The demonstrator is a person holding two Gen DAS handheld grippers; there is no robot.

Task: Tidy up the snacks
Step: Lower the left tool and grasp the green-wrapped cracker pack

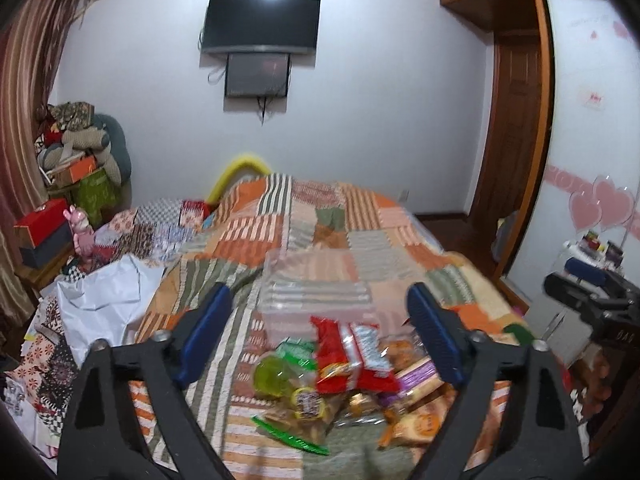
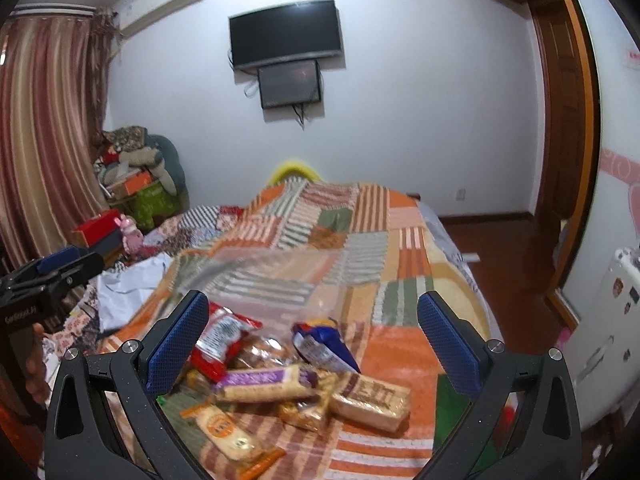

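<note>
Snack pile (image 1: 352,376) heaped on the near end of the bed (image 1: 320,220), on the patchwork quilt (image 2: 360,248) — red packet (image 1: 340,356) on top, green-lidded cup (image 1: 276,372) at its left, a purple-labelled bar (image 2: 264,386) and a pale wafer pack (image 2: 372,398) toward the near right, a blue packet (image 2: 324,344) just behind them. Clear plastic box (image 1: 316,292) just beyond the pile, touching or nearly touching its far edge; blurred, so contents not readable.

Left tool (image 1: 320,332) above and just short of the pile, pointing down at it, blue pads (image 1: 204,332) well apart, with the red packet and cup showing in the gap but nothing pressed. Right tool (image 2: 312,340) likewise over the pile from the right side, pads (image 2: 176,344) spread wide, clamped on nothing; red packet close to its left pad, contact not clear.

Crumpled white paper (image 1: 108,300) at the left of the quilt, boxes and bundled cloth (image 1: 80,152) stacked in the far left corner beside the striped curtain (image 2: 44,128). Dark television (image 1: 262,22) on the far wall, wooden door frame (image 1: 516,120) at far right.
</note>
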